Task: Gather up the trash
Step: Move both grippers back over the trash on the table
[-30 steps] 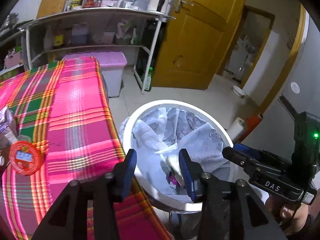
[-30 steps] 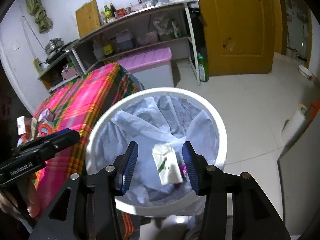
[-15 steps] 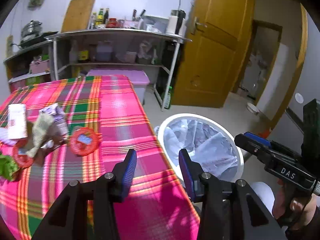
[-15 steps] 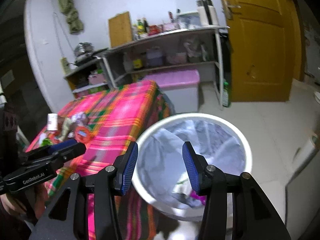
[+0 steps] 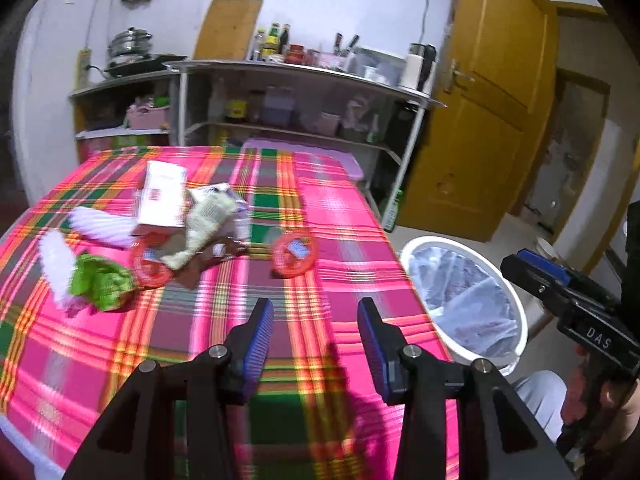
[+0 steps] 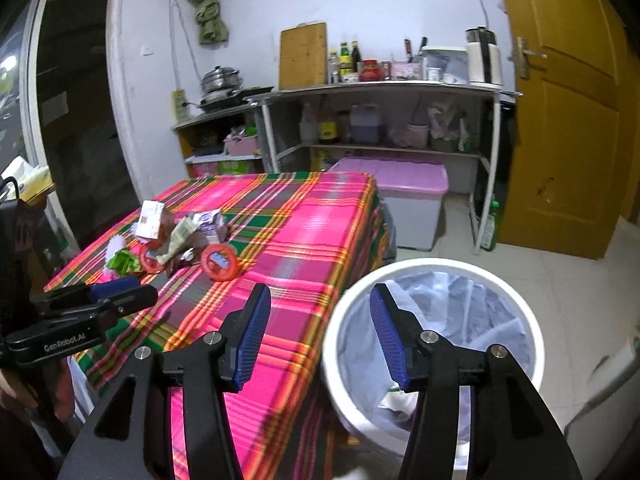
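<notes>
now both grippers hang empty over the table's plaid cloth (image 5: 328, 200): left gripper (image 5: 316, 336) parted, right gripper (image 6: 318, 332) just widened. trash pile (image 5: 176, 232) lies ahead, bin (image 6: 432, 276) beside. next, likely reach the red ring (image 5: 295, 254).

Both grippers are swung away from the bin (image 6: 432, 280): the left gripper (image 5: 316, 336) is now over the tablecloth (image 5: 328, 216), the bin right of its fingers. The right gripper (image 6: 320, 336), empty, has just been opened wider.
</notes>
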The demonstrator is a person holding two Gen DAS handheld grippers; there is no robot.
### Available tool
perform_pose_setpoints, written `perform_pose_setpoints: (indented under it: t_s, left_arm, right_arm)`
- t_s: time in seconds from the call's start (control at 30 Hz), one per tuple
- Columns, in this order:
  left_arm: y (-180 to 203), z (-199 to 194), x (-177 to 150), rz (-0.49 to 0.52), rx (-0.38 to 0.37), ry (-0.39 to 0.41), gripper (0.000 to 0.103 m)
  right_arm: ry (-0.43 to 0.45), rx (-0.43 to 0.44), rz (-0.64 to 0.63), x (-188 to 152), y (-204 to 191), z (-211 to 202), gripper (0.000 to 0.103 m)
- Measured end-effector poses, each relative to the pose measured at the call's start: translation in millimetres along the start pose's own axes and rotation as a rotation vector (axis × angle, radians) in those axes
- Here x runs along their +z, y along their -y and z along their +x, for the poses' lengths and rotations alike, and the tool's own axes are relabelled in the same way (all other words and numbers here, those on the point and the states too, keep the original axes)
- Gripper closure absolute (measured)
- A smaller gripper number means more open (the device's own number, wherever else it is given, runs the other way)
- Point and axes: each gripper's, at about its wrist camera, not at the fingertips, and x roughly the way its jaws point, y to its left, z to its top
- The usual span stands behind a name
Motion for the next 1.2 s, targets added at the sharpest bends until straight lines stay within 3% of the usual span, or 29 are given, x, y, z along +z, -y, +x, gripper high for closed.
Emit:
perform_pose_setpoints:
  t_s: [0.73, 1.2]
  left_arm:
    - [-115.8, -26.4, -8.9, -0.172, 0.222, 0.014, 0.06]
    - [-157.3, 6.5, 8.3, -0.203, 0.262, -0.013, 0.06]
  right_arm:
    - [-0.141, 0.186, -0.117, 11.3, -63.5, 68.1, 0.05]
    - [-0.22, 0.206, -0.161, 26.8, -83.1, 116.5, 0.05]
